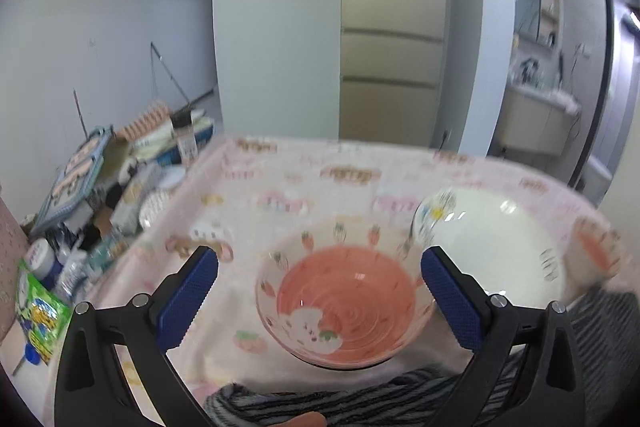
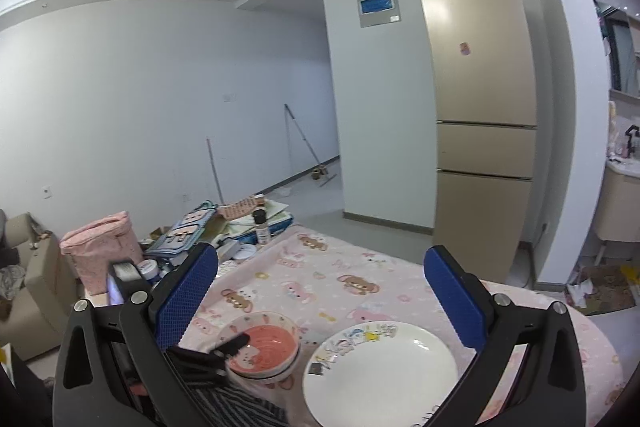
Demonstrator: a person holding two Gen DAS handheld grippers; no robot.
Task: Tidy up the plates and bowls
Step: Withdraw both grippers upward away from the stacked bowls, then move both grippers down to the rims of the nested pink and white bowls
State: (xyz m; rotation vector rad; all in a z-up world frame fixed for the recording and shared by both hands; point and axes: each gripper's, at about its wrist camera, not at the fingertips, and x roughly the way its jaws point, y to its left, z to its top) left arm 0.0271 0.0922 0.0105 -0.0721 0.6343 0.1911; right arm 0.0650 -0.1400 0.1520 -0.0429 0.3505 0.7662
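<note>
With the left gripper (image 1: 320,291) fingers spread wide around the pink carrot-pattern bowl (image 1: 344,301), close squarely on its rim, while the right gripper (image 2: 320,299), equally wide and empty, hovers above the white plate (image 2: 380,371) at lower centre.

Glossy ceramic bowl (image 1: 346,301), cloth tablecloth (image 1: 304,183)

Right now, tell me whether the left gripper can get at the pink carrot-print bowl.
Probably yes. The left gripper is open with its jaws either side of the pink carrot-print bowl, and nothing sits between them. The white plate beside it lies close to the right-hand finger and might get nudged.
</note>
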